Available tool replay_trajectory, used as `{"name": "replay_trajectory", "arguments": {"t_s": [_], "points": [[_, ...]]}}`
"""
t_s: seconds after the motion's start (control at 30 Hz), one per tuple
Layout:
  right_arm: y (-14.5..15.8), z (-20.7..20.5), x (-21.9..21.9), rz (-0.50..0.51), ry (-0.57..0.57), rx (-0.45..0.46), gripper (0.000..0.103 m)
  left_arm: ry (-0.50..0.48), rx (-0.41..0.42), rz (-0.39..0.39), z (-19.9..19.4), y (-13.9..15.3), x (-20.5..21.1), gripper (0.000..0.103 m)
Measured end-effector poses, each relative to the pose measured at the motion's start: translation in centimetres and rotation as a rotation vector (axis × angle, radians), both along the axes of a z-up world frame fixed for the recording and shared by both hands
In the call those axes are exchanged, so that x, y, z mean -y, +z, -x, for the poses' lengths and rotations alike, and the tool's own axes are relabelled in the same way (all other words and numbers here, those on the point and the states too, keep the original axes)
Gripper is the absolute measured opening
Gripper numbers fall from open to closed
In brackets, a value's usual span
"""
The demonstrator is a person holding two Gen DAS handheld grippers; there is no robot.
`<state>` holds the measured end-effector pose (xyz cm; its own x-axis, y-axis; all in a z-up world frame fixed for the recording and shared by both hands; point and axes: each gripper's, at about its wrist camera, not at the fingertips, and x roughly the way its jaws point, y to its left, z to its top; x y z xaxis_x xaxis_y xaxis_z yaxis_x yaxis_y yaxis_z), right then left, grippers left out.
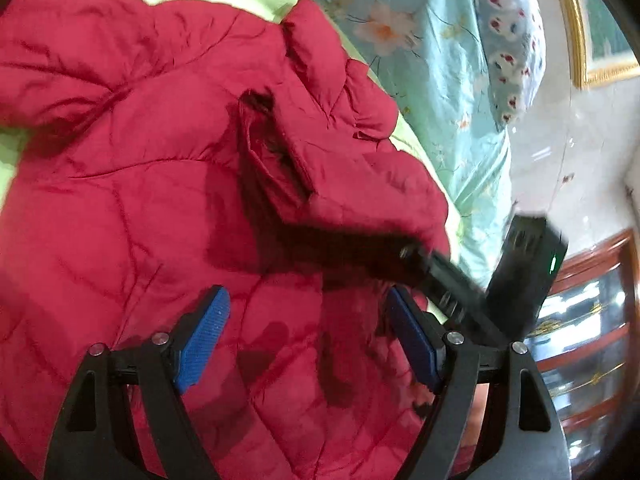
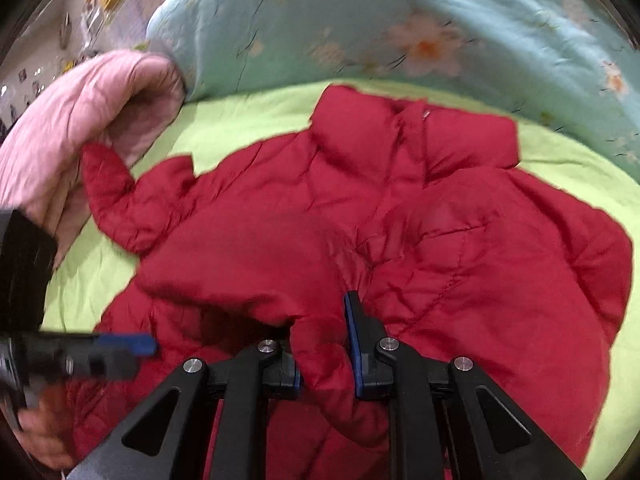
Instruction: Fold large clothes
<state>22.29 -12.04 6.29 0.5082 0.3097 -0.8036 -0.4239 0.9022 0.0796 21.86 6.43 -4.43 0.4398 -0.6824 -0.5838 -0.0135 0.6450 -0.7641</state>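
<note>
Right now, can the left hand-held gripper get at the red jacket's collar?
Probably yes. The left hand-held gripper is open and empty above the red jacket; its collar lies uncovered beyond it.

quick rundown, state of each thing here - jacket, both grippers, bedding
red jacket: spread crumpled on the green sheet, not yet folded
right gripper: shut on a fold of the jacket
left gripper: open, over the jacket, nothing between its pads
green sheet: laid flat under the jacket
floral quilt: bunched up beyond the jacket
</note>
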Motion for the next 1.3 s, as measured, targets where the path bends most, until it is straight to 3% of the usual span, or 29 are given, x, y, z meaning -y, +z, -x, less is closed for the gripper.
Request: {"name": "replay_trajectory", "arguments": {"t_s": [0.07, 0.17, 0.3, 0.33, 0.4, 0.47, 0.5, 0.57, 0.6, 0.77, 0.87, 0.97, 1.07, 1.3], "points": [[-0.6, 0.3, -0.5, 0.027, 0.018, 0.003, 0.018, 0.009, -0.011, 0.064, -0.8, -0.3, -0.5, 0.081], [-1.0, 0.7, -0.6, 0.048, 0.039, 0.003, 0.023, 0.042, 0.006, 0.091, -1.9, -0.3, -0.9, 0.081], [-1.2, 1.0, -0.9, 0.044, 0.053, -0.015, 0.028, 0.066, 0.029, 0.010, -3.9, 0.2, -0.8, 0.078], [-1.2, 1.0, -0.8, 0.030, 0.055, -0.026, 0.035, 0.064, 0.043, -0.012, -4.4, 0.3, -0.7, 0.074], [-0.9, 1.2, -0.5, 0.009, 0.056, -0.039, 0.044, 0.037, 0.046, -0.076, -5.3, 0.5, -0.4, 0.033], [-0.6, 1.5, -0.3, 0.012, 0.053, -0.035, 0.050, 0.021, 0.066, -0.110, -5.9, 0.7, -0.1, 0.025], [-0.4, 1.7, -0.1, 0.012, 0.051, -0.030, 0.052, 0.014, 0.094, -0.140, -5.8, 1.0, 0.1, 0.016], [-0.1, 1.9, 0.5, 0.001, 0.043, -0.031, 0.052, 0.003, 0.137, -0.197, -5.6, 1.9, 0.5, 0.012], [0.2, 2.0, 1.0, -0.007, 0.033, -0.033, 0.052, 0.009, 0.153, -0.226, -5.4, 2.3, 0.5, 0.010], [2.4, 2.4, 5.4, -0.068, -0.080, 0.012, 0.053, 0.146, 0.304, -0.513, -4.2, 5.8, -1.5, 0.010], [3.1, 1.8, 8.6, -0.085, -0.180, 0.046, 0.053, 0.131, 0.282, -0.536, -5.0, 4.9, -2.7, 0.010], [3.0, 0.3, 11.3, -0.108, -0.283, 0.022, 0.054, 0.108, 0.249, -0.591, -5.4, 3.1, -2.8, 0.010], [2.8, -1.0, 12.3, -0.091, -0.302, 0.026, 0.055, 0.107, 0.227, -0.615, -5.5, 1.9, -3.0, 0.011], [0.8, -4.2, 13.3, -0.041, -0.331, 0.001, 0.052, 0.113, 0.250, -0.688, -6.0, 2.0, -3.2, 0.012]]}}
